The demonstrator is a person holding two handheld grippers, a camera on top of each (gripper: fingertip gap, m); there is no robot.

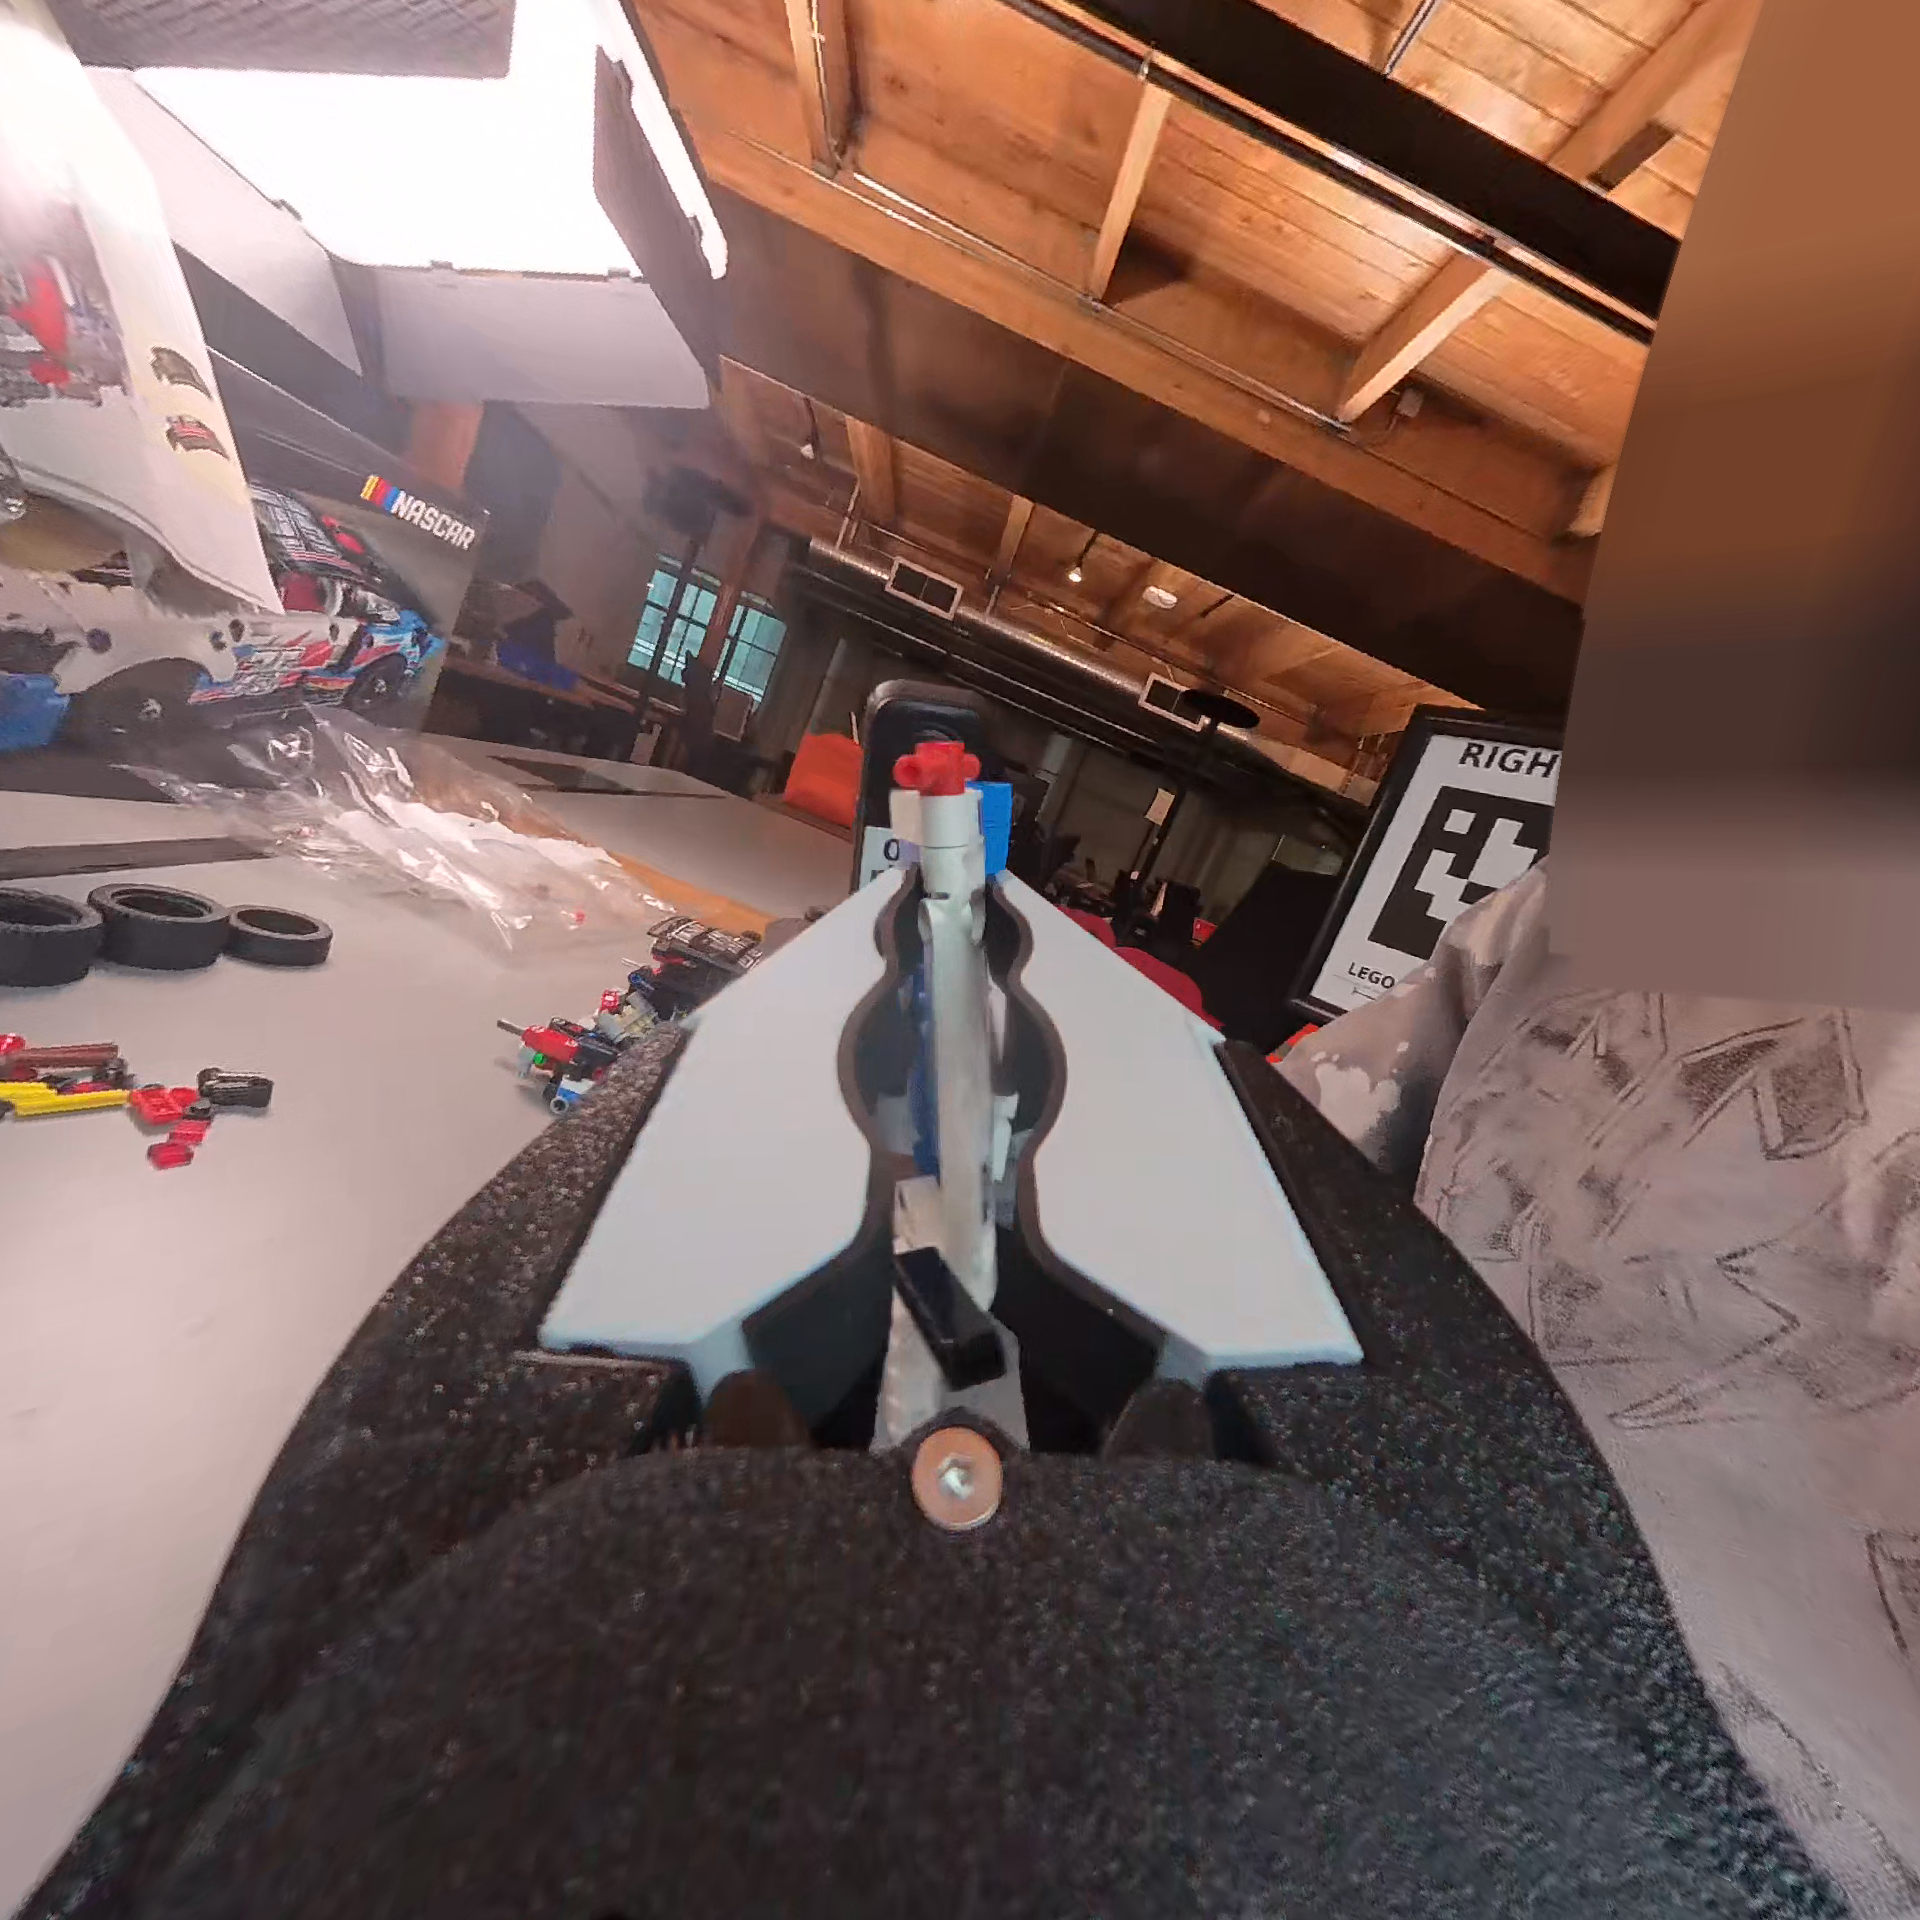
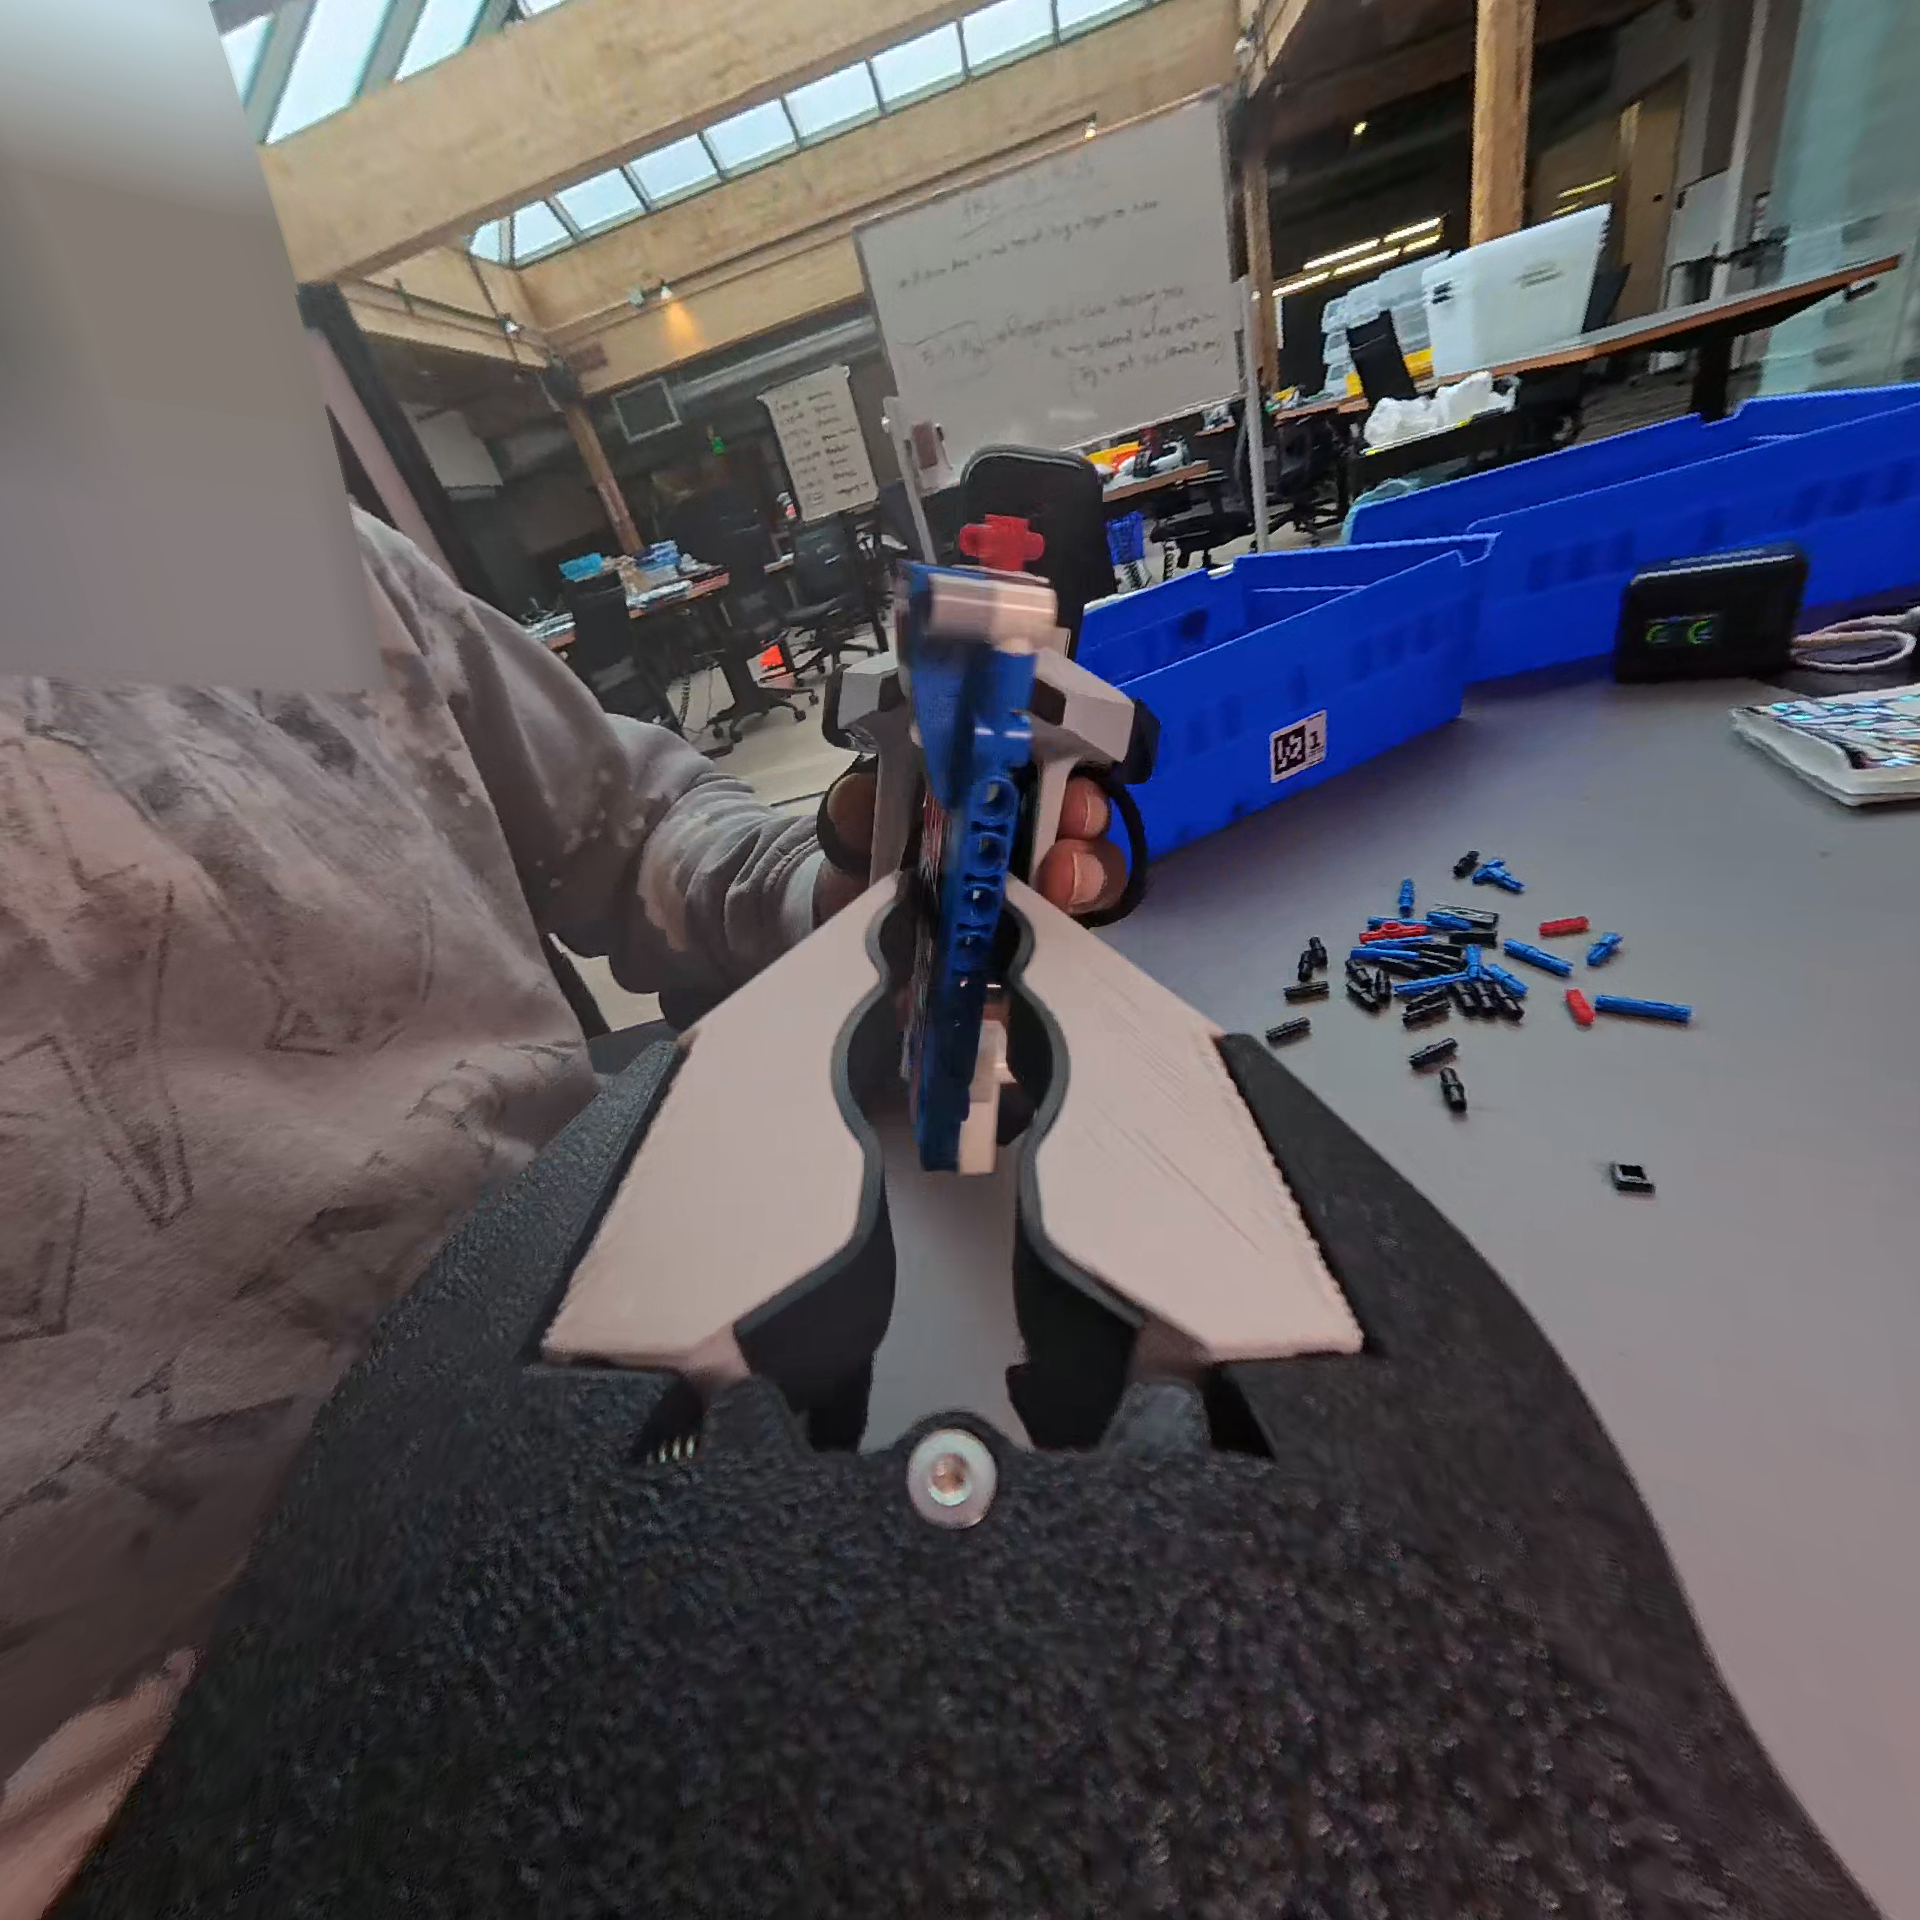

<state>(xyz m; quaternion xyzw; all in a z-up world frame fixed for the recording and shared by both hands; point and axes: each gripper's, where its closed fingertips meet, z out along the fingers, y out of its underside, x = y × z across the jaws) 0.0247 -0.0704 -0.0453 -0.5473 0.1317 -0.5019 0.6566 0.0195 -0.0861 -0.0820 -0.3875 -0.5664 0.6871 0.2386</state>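
Both grippers are held up off the table and are shut on one small brick assembly. In the left wrist view it shows as a white panel piece (image 1: 961,1039) with a red connector (image 1: 935,769) on top and a black piece at its near end. My left gripper (image 1: 945,894) clamps it between its pale fingers. In the right wrist view the same assembly shows its blue holed beam (image 2: 971,883), a white cross piece and the red connector (image 2: 1000,540). My right gripper (image 2: 948,904) clamps its lower part. The left gripper and a hand (image 2: 1081,862) show just behind it.
On the grey table at left lie three black tyres (image 1: 156,925), clear plastic bags (image 1: 416,821), loose red and yellow pieces (image 1: 104,1091), a partly built model (image 1: 644,1008) and a race-car box (image 1: 312,623). At right are blue bins (image 2: 1351,665), scattered pins (image 2: 1455,966) and a person's patterned sleeve (image 2: 260,935). My left and right fingertips are right by each other.
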